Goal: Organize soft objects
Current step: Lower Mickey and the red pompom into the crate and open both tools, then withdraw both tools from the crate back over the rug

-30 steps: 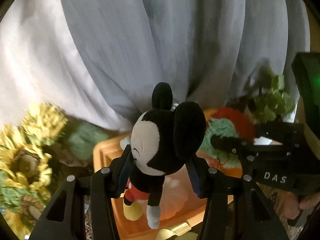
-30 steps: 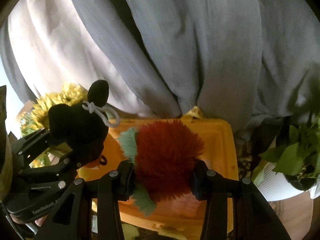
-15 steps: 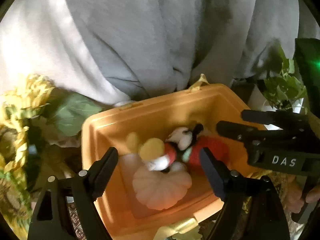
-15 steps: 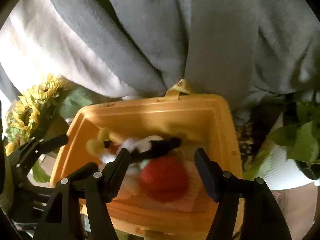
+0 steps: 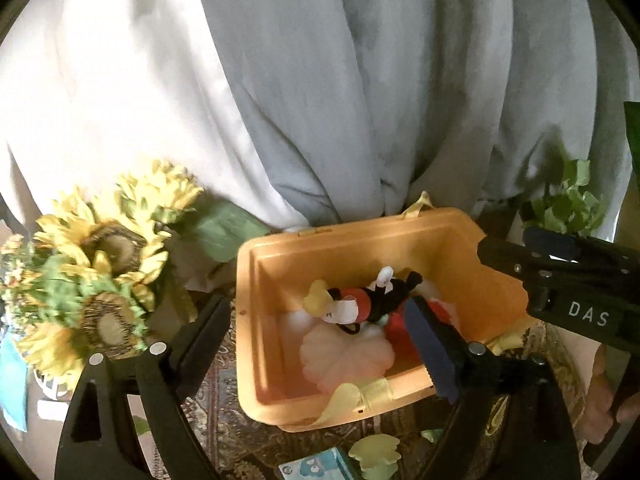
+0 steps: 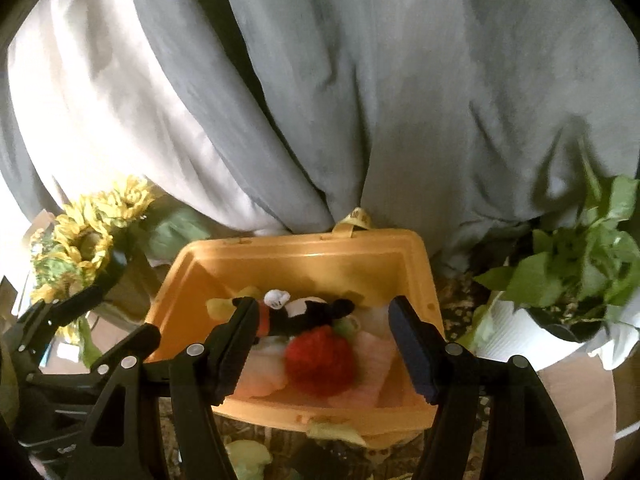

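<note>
An orange plastic bin point(image 5: 256, 320) point(image 6: 400, 252) sits on a patterned cloth. A Mickey Mouse plush point(image 5: 360, 304) point(image 6: 304, 314) lies on its side inside it, next to a red fuzzy plush point(image 6: 320, 360) point(image 5: 400, 332) and a pale shell-shaped plush point(image 5: 344, 356). My left gripper point(image 5: 320, 332) is open and empty, above the bin's front left. My right gripper point(image 6: 324, 344) is open and empty, above the bin's front. The right gripper also shows at the right of the left wrist view point(image 5: 560, 280).
Artificial sunflowers point(image 5: 88, 280) point(image 6: 88, 232) stand left of the bin. A green potted plant point(image 6: 580, 260) in a white pot stands to its right. Grey drapery point(image 5: 360, 80) hangs behind. Pale green soft pieces point(image 5: 372, 452) and a blue packet point(image 5: 316, 468) lie in front.
Both grippers opened and dropped their plush toys into the bin: Mickey from the left, the red fuzzy plush from the right. Both grippers then drew back slightly.
</note>
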Tool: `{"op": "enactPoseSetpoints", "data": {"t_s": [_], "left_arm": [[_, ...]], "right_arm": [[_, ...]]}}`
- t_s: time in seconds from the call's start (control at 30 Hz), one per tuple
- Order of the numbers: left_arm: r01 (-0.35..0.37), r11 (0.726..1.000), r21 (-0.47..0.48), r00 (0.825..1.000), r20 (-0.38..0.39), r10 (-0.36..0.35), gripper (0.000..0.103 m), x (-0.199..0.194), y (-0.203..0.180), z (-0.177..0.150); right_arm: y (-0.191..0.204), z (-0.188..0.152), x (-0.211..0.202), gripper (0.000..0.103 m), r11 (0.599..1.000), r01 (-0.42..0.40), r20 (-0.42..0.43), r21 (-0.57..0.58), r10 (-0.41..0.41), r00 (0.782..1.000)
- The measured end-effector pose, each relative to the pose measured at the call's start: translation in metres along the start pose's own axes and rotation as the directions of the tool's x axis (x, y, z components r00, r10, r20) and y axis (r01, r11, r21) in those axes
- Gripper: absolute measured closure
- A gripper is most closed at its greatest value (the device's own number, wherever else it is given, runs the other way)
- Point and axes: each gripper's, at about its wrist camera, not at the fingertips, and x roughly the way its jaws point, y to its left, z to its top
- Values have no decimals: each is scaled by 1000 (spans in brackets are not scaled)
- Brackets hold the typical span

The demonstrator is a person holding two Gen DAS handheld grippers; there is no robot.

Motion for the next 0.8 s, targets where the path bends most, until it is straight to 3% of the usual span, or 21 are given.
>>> {"op": "enactPoseSetpoints", "data": {"t_s": [0.23, 0.5, 0.8], "left_arm": [[3, 1000, -5, 998, 63, -3, 7, -33, -6, -9], [13, 1000, -8, 998, 66, -13, 1, -50, -15, -31], [109, 994, 0, 993, 49, -108, 1, -54, -34, -60]], "right_arm": [[7, -12, -37, 35, 1000, 3, 68, -12, -2, 998], [6, -33, -62, 29, 1000, 27, 113, -9, -26, 993], [-9, -61, -84, 29, 995, 100, 147, 13, -101, 984]]}}
